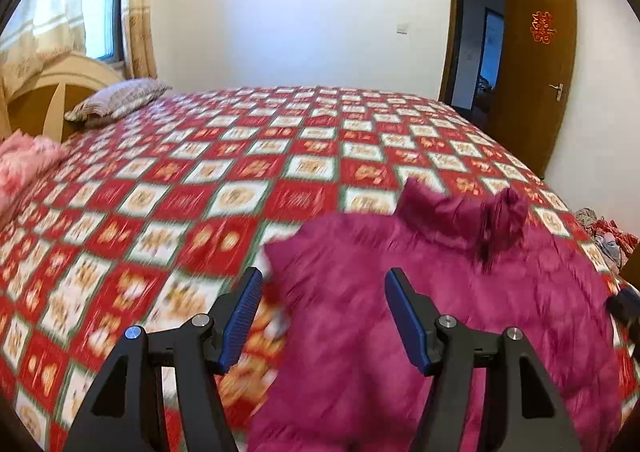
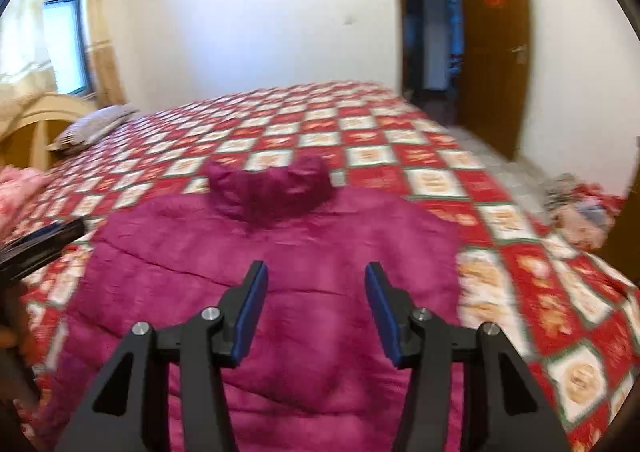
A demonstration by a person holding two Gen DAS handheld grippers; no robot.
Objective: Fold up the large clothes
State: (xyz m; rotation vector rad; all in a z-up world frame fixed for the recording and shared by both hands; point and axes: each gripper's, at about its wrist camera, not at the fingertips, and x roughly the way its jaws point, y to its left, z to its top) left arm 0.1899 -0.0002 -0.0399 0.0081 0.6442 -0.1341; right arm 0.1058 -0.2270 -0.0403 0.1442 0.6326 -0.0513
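A magenta padded jacket (image 2: 280,252) lies flat on the bed, collar (image 2: 272,188) pointing away from me. In the left wrist view the jacket (image 1: 440,292) fills the lower right. My left gripper (image 1: 322,284) is open and empty, hovering over the jacket's left edge. My right gripper (image 2: 316,276) is open and empty above the middle of the jacket. The left gripper's tip (image 2: 48,240) shows at the left of the right wrist view. Both views are blurred by motion.
The bed has a red and white checked cover (image 1: 240,172). A grey pillow (image 1: 116,100) and a wooden headboard (image 1: 52,92) are at the far left, pink bedding (image 1: 24,164) beside them. A brown door (image 1: 536,72) stands open. Clothes (image 2: 580,212) lie on the floor at right.
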